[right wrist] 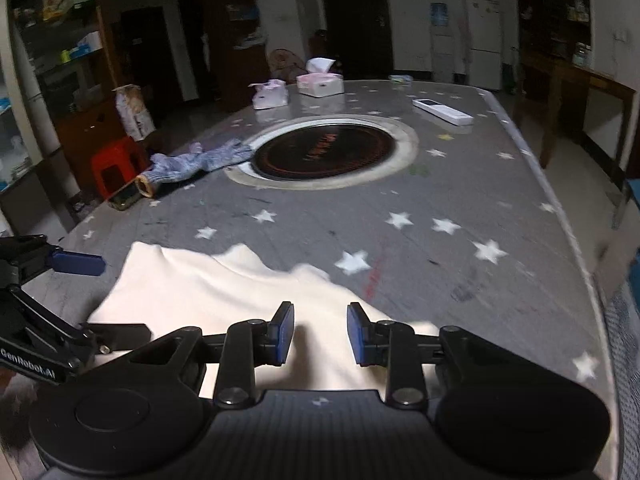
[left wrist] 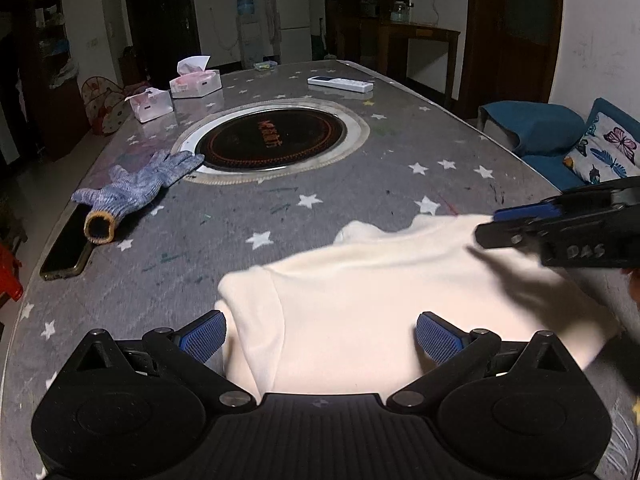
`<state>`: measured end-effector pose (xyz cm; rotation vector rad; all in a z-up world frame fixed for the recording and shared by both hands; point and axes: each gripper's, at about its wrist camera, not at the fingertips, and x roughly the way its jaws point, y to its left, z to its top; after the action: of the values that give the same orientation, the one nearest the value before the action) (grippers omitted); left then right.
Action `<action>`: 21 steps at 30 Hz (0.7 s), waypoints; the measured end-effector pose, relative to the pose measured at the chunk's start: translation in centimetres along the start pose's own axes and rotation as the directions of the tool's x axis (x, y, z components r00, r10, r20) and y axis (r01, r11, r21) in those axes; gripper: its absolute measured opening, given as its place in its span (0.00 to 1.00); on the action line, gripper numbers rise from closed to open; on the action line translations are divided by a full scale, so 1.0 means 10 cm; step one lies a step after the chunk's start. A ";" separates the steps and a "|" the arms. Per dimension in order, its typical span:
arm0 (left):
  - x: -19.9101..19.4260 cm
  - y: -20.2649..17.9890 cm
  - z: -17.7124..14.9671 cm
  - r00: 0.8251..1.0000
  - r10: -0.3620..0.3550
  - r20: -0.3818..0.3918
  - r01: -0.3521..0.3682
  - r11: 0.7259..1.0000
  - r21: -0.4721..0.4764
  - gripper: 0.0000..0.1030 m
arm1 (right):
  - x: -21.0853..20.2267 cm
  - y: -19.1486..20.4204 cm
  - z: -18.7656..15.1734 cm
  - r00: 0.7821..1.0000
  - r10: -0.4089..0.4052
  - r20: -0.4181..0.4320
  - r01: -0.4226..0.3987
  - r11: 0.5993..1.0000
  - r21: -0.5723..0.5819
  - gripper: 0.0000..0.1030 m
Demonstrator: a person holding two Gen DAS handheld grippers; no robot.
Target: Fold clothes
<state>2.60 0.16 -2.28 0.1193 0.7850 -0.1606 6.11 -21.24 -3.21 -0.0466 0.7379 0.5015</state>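
A cream-white garment (left wrist: 372,296) lies folded on the grey star-patterned table (left wrist: 320,208), near its front edge. My left gripper (left wrist: 320,338) is wide open just above the garment's near left part, one finger off its left edge. My right gripper (right wrist: 320,334) is open with a narrower gap, hovering over the garment's (right wrist: 224,300) near right part. It also shows in the left wrist view (left wrist: 520,224) at the right, above the cloth. The left gripper shows at the left edge of the right wrist view (right wrist: 60,280).
A blue knit glove (left wrist: 136,188) and a dark phone (left wrist: 68,248) lie at the table's left. A round black cooktop (left wrist: 272,140) sits in the middle. Two tissue boxes (left wrist: 196,82) and a white remote (left wrist: 340,84) lie further back. A blue sofa (left wrist: 560,140) stands at the right.
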 end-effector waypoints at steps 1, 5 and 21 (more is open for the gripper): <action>0.02 0.01 0.02 1.000 0.002 -0.002 -0.002 1.000 -0.003 1.00 | 0.05 0.02 0.02 1.000 0.006 -0.004 -0.006 1.000 -0.005 0.27; 0.08 0.04 0.07 1.000 -0.003 -0.008 0.003 1.000 -0.008 1.00 | 0.26 0.03 0.04 0.999 -0.010 -0.045 0.009 1.000 -0.007 0.26; 0.22 0.03 0.02 0.999 0.020 -0.043 -0.020 1.000 -0.004 1.00 | -0.29 0.19 -0.29 0.997 0.045 -0.058 -0.048 0.997 -0.059 0.26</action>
<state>4.30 0.18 -3.70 0.1267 0.8269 -0.1373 1.59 -21.40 -3.19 -0.1010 0.7803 0.5686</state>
